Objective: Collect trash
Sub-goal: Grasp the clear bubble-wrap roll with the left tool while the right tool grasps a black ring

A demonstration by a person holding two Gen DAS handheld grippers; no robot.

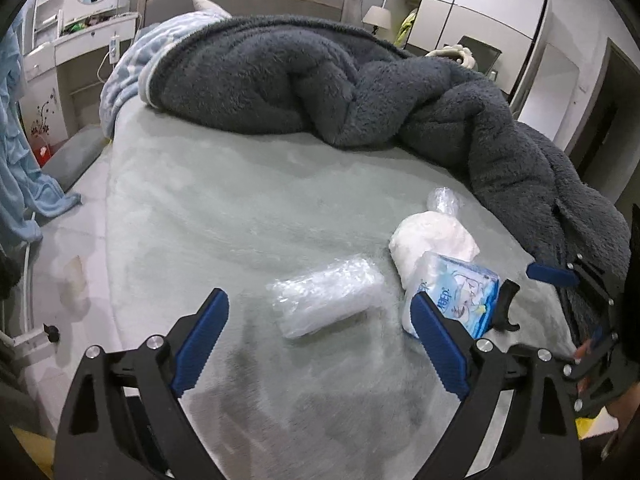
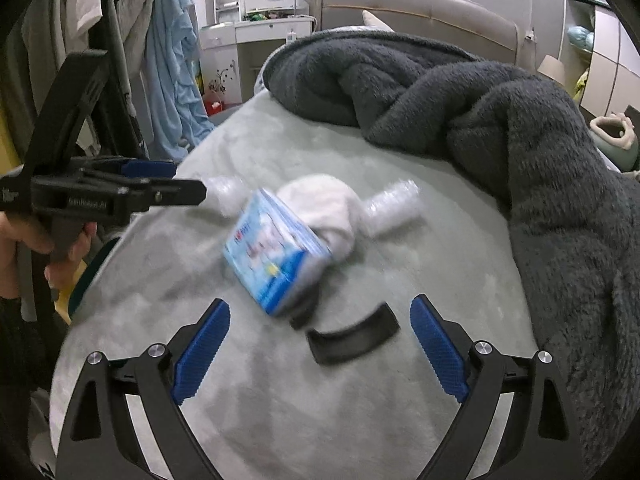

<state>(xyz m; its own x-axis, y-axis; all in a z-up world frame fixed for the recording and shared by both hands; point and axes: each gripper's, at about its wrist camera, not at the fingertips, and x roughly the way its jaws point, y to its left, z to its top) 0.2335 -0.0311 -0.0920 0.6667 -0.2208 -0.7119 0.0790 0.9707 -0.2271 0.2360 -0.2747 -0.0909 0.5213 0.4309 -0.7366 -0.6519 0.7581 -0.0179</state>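
I hold both grippers, left gripper [image 1: 320, 340] and right gripper [image 2: 320, 344], with jaws wide and empty; the near clear wrapper [image 1: 326, 294] (light, crinkly, slippery) wants pinching across its middle.

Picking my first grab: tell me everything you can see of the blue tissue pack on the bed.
The blue tissue pack is a soft plastic-wrapped block, blue and white with printed pictures. It looks sealed and full. It lies tilted on the grey-green bed sheet, one end leaning against the crumpled white wad. A curved black piece lies just before it. Neither gripper touches it.
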